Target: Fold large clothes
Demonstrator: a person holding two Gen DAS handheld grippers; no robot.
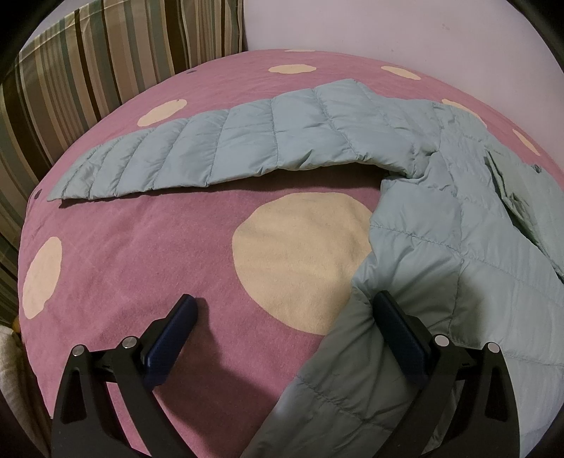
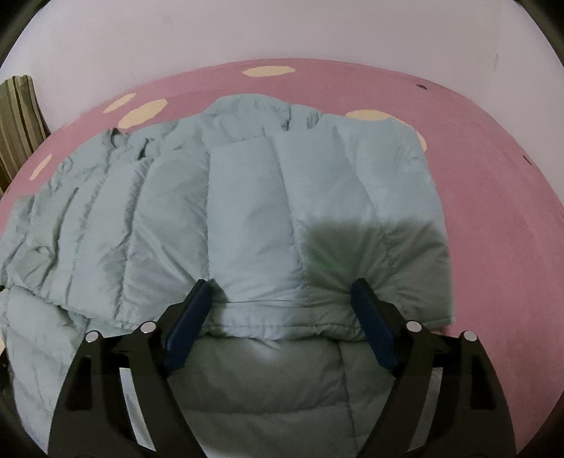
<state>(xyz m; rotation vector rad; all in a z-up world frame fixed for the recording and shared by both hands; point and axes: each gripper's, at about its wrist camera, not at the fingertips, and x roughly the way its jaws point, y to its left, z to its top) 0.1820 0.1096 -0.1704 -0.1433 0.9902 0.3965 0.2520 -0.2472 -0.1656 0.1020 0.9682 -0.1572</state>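
A pale blue quilted puffer jacket (image 1: 440, 218) lies on a pink bed cover with cream dots (image 1: 148, 253). One sleeve (image 1: 225, 144) stretches out to the left across the bed. My left gripper (image 1: 285, 310) is open at the jacket's left side edge; its right finger (image 1: 398, 334) presses into the fabric and its left finger (image 1: 176, 331) is over bare cover. In the right wrist view the jacket body (image 2: 246, 197) fills the middle. My right gripper (image 2: 282, 296) is open, both fingers resting on a folded seam of the jacket, not closed on it.
A striped cushion or curtain (image 1: 70, 77) stands at the far left of the bed. A pale wall (image 1: 387, 24) runs behind the bed. Bare pink cover (image 2: 500, 211) lies to the right of the jacket.
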